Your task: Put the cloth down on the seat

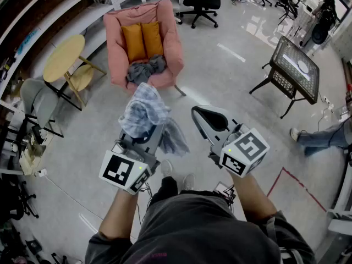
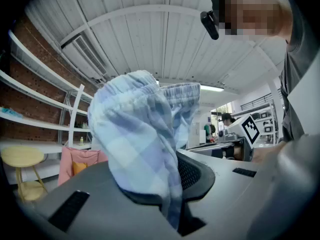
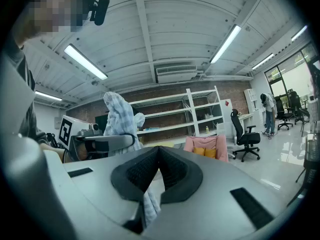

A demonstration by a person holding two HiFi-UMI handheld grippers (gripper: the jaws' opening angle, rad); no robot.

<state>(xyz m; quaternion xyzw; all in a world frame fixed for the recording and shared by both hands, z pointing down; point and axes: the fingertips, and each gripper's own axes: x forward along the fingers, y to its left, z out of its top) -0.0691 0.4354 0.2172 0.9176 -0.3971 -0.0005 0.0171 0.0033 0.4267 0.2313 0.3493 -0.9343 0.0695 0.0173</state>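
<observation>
Head view, cloth: a blue checked cloth is seen bunched above the left gripper, with a tail hanging down on its right side; it is held in the air over the floor.
Left gripper view, jaws: the jaws are closed narrowly on the cloth, which is pinched between the pads of the left gripper and rises in a bundle above them.
Right gripper view, jaws: the pads of the right gripper are pressed together. A strip of checked fabric is seen in the gap below them; whether it is caught cannot be told.
Right gripper, position: it is held just beside the cloth's hanging tail.
Seat: a pink armchair stands ahead, well apart from the cloth.
Seat contents: two orange cushions are set against the back; grey clothes lie on the front.
Surroundings: a round yellow table is noted left of the armchair, a black office chair behind it, a dark mesh table to the right.
</observation>
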